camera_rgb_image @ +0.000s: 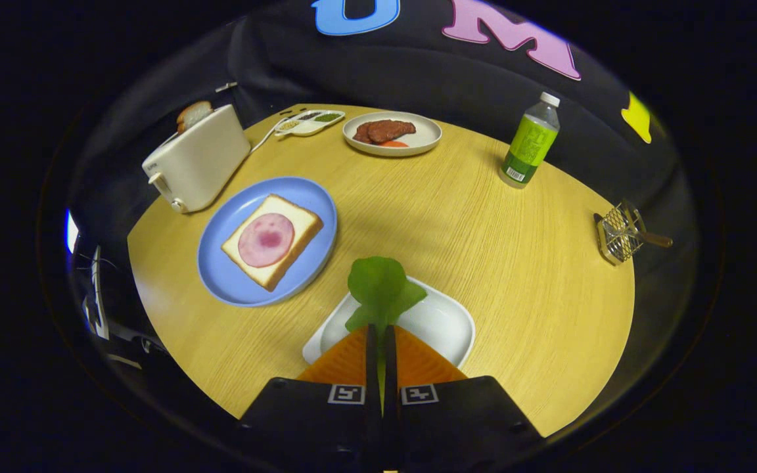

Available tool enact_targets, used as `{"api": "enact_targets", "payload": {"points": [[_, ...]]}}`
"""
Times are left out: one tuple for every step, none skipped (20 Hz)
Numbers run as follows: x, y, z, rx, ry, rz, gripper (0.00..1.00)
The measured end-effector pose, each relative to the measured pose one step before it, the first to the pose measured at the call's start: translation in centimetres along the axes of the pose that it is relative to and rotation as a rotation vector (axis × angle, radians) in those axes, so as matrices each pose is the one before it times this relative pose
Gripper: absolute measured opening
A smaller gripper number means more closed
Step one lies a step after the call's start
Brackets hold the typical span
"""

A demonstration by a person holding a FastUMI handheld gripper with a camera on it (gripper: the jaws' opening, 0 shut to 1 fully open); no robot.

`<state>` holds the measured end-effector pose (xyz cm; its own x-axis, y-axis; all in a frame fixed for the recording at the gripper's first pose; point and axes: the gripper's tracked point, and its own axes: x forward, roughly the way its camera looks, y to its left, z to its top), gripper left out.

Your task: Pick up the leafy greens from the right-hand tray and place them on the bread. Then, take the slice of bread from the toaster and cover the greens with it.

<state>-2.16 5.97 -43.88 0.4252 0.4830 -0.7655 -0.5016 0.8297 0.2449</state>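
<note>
green leaf: leafy greens (380,287) pinched between the jaws of the gripper (380,338), over the white tray (441,323).
bread on blue plate (313,197): slice (272,240) with a ham round, no greens on it yet.
toaster (196,166): second slice (194,113) not yet taken.
progress: greens picked; placing and covering remain.
</note>
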Motion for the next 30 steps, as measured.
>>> {"api": "enact_targets", "payload": {"points": [[-0.729,0.319,0.735,0.00474,-0.02066,0.00806,0.06],[-0.601,0.411,0.95,-0.00354,-0.01806,0.00701,0.05],[-0.404,0.601,0.916,-0.00566,-0.01738,0.00969,0.05],[-0.307,0.94,1.049,-0.00363,-0.0153,0.01691,0.05],[-0.203,1.077,0.99,-0.00101,-0.01236,0.01986,0.05],[0.07,1.184,1.071,-0.00119,-0.01138,0.01956,0.05],[0.319,1.161,0.86,-0.00495,-0.00793,0.01819,0.05],[0.482,1.139,0.867,-0.01231,-0.00461,0.01471,0.05],[0.61,1.096,0.792,-0.0144,-0.00082,0.01447,0.06],[0.659,1.015,0.661,-0.01212,0.00106,0.01304,0.06],[0.704,1.037,0.539,-0.0096,0.00272,0.01424,0.06],[0.671,0.891,0.509,-0.011,0.00391,0.00896,0.06],[0.519,0.746,0.331,-0.00865,0.00458,0.00803,0.05],[0.608,0.628,0.354,-0.00535,0.00529,0.00485,0.05],[0.573,0.48,0.211,-0.0045,0.00419,0.00323,0.05],[0.482,0.367,0.196,-0.00379,0.00438,0.00112,0.05],[0.384,0.187,0.111,-0.00333,0.00415,-0.00051,0.05],[0.281,0.124,0.111,-0.00268,0.00387,-0.00345,0.05],[0.233,-0.119,0.002,-0.00153,0.00199,-0.01102,0.05],[0.245,-0.258,0.152,0.00134,-0.00125,-0.01193,0.05],[0.167,-0.276,0.186,0.00297,-0.00321,-0.01159,0.05],[0.317,-0.356,-0.203,0.00544,0.00352,-0.01894,0.09],[0.6,-0.175,-0.006,0.00563,-0.00142,-0.00929,0.16],[0.038,-0.078,-0.082,0.00514,-0.00637,-0.00285,0.43],[-0.208,0.264,0.424,0.00025,-0.00598,0.0002,0.7],[-0.12,0.06,0.122,-0.00546,-0.00865,-0.00162,0.73],[0.053,0.005,0.12,-0.00713,-0.00625,-0.0011,0.73],[-0.311,0.032,0.025,-0.00601,-0.00204,-0.00125,0.72],[-0.095,-0.011,-0.042,-0.00383,-0.00071,-0.00143,0.72],[-0.151,-0.133,0.015,-0.00197,-0.00064,-0.00329,0.72]]}}
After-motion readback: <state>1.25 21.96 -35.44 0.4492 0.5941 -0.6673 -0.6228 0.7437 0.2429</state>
